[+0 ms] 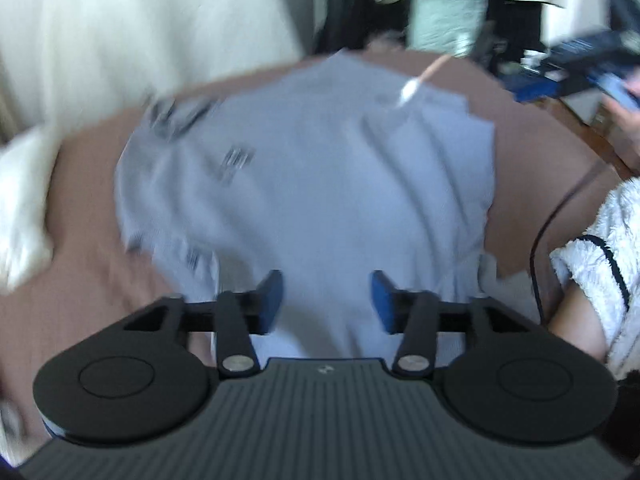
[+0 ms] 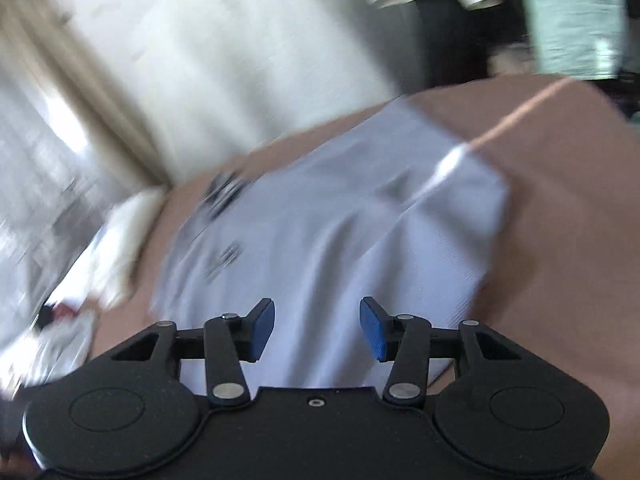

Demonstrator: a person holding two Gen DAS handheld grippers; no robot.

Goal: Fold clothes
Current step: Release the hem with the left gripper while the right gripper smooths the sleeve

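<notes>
Pale blue garment (image 1: 304,184) spread flat on a brownish bed cover (image 1: 532,160), dark printed marks near its far left corner. Long axis running from the near edge away toward the far edge of the bed, slightly tilted in the right wrist view (image 2: 320,240). White tag or label (image 1: 408,92) lying on the far part of the cloth.

Left gripper (image 1: 327,300) above the near edge of the garment, blue pads (image 1: 272,300) set apart, nothing pinched between them. Right gripper (image 2: 317,328) likewise parted, hovering over the cloth, gripping nothing.

No containers in sight.

Left wrist view only: the other blue gripper (image 1: 592,56) with a hand at far right, a fluffy white sleeve (image 1: 600,248), a dark cable (image 1: 560,208). Right wrist view only: a pale curtain (image 2: 60,128) at left. Both views blurred.
</notes>
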